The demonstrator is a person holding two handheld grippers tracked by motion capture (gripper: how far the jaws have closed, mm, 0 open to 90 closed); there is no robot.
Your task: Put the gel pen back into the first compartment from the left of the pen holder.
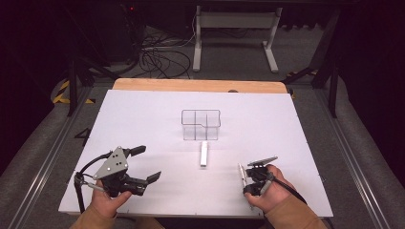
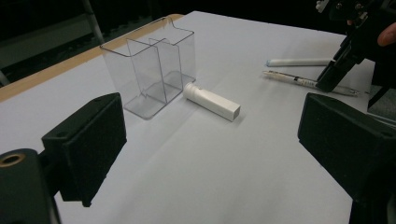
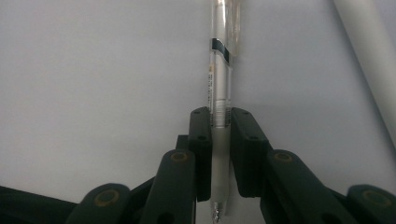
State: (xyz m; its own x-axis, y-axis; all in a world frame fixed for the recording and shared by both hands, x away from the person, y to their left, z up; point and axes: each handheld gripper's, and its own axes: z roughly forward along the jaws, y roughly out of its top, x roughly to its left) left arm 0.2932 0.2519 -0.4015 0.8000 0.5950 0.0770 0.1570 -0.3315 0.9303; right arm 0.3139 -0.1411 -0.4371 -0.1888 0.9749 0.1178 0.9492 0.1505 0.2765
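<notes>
My right gripper (image 3: 219, 116) is shut on a clear pen (image 3: 218, 70) that lies on the white table, the pen running out lengthwise from between the jaws. It rests at the near right of the table (image 1: 248, 179), and in the left gripper view its jaw comes down onto the pen (image 2: 299, 80). My left gripper (image 1: 147, 164) stands open at the near left with nothing between its jaws (image 2: 215, 135). A clear divided organizer (image 1: 200, 125) stands mid-table. Just in front of it lies a white tube (image 1: 204, 153).
A white stick with a blue tip (image 2: 299, 61) lies just beyond the pen, close to the right gripper. The white board (image 1: 143, 109) covers a wooden table whose far edge (image 1: 191, 85) shows. Cables and a desk frame stand on the floor behind.
</notes>
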